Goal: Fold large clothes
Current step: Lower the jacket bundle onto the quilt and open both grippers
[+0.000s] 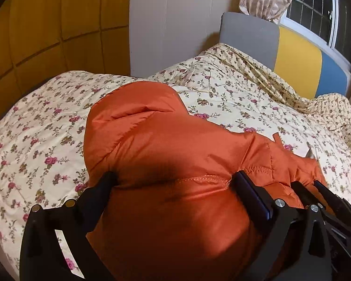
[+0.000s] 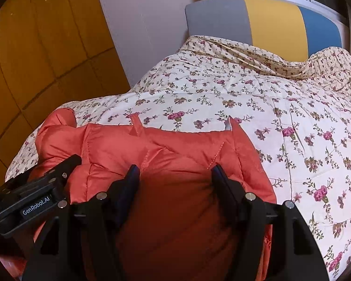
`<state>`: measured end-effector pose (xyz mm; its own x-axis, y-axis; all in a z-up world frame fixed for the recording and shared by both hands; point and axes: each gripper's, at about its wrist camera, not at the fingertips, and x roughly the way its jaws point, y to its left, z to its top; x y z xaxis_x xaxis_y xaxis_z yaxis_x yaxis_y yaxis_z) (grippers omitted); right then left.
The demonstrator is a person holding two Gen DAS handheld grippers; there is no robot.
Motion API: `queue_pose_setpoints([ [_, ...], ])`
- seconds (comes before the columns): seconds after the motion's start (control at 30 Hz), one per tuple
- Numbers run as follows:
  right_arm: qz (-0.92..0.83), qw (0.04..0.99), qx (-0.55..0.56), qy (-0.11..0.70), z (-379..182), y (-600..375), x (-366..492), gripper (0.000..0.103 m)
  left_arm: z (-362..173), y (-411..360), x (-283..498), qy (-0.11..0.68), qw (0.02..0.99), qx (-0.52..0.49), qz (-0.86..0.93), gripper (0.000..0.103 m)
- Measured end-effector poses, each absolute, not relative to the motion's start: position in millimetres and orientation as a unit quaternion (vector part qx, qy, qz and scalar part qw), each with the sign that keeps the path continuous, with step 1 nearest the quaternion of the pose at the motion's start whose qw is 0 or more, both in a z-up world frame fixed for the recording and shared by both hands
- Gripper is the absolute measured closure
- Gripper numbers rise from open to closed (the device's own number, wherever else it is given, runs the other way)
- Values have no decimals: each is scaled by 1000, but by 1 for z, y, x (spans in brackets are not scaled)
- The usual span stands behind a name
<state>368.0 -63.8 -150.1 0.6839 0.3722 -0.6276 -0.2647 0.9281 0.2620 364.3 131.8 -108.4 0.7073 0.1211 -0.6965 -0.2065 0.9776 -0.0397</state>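
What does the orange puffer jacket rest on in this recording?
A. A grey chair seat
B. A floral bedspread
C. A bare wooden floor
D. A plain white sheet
B: the orange puffer jacket lies on the floral bedspread, whose cream cloth with pink flowers spreads around it in both wrist views.

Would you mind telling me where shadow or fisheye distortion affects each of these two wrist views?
Left wrist view: a dark shadow lies on the orange puffer jacket near the fingers; the yellow wall panels bow outward. Right wrist view: the jacket fabric between the fingers is shaded; the floral quilt curves; black vignette rings both views' corners.
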Motion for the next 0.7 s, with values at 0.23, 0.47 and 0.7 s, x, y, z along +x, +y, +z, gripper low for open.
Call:
queue_pose_setpoints([
  [0.23,190,908,76,366,-146,-67,364,26,-103,128,356,369,924,-45,93,3],
  [0.47,199,913,69,349,-122,-80,321,2,-81,137,303,357,926,-98,77,3],
  [0.7,205,916,65,339,-105,-90,258,2,-72,133,235,346,930,-80,90,3],
])
